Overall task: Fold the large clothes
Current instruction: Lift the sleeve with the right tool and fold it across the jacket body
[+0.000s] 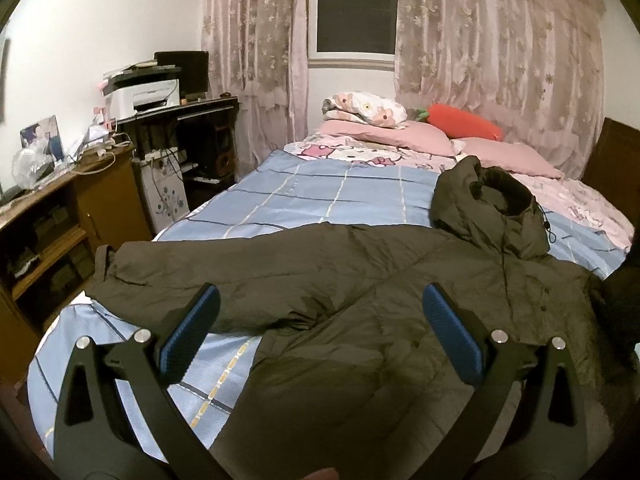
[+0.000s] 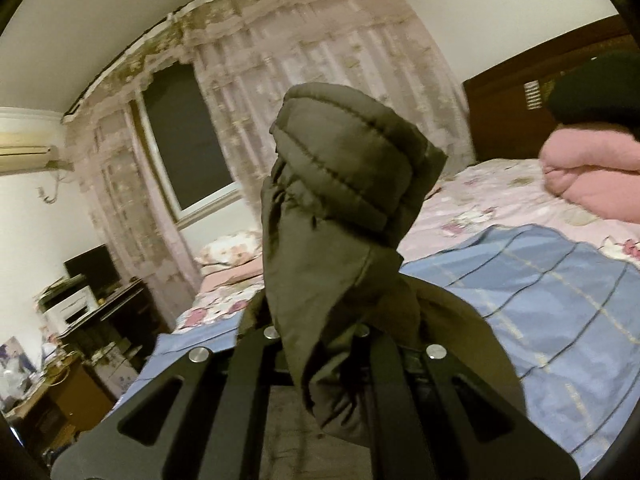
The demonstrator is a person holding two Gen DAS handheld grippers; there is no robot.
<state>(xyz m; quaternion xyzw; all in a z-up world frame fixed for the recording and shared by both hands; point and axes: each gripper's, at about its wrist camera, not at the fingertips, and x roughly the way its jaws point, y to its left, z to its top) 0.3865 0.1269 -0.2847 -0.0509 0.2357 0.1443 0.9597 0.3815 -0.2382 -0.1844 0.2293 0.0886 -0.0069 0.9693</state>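
Clutter crowds the desk [image 1: 100, 160] by the left wall, and beside it the bed [image 1: 320, 196] carries the dark olive coat [image 1: 360, 280], spread flat across the blue checked cover. One sleeve [image 1: 168, 276] runs out toward the desk side, the hood [image 1: 492, 200] lies toward the pillows at the right, and the hem falls nearest the onlooker, so the coat's long axis appears to run from the near edge up to the headboard end. The left hand-held gripper [image 1: 320, 340] hovers over the coat's body with its blue pads well apart and nothing between them. Further right, the right hand-held gripper [image 2: 320, 344] is clamped together on the other sleeve's cuff [image 2: 352, 168], which stands up above the jaws. To fold well, that sleeve should probably be carried across the chest and laid flat, smooth and square to the side seam, while the free gripper pins the body so it does not drag.
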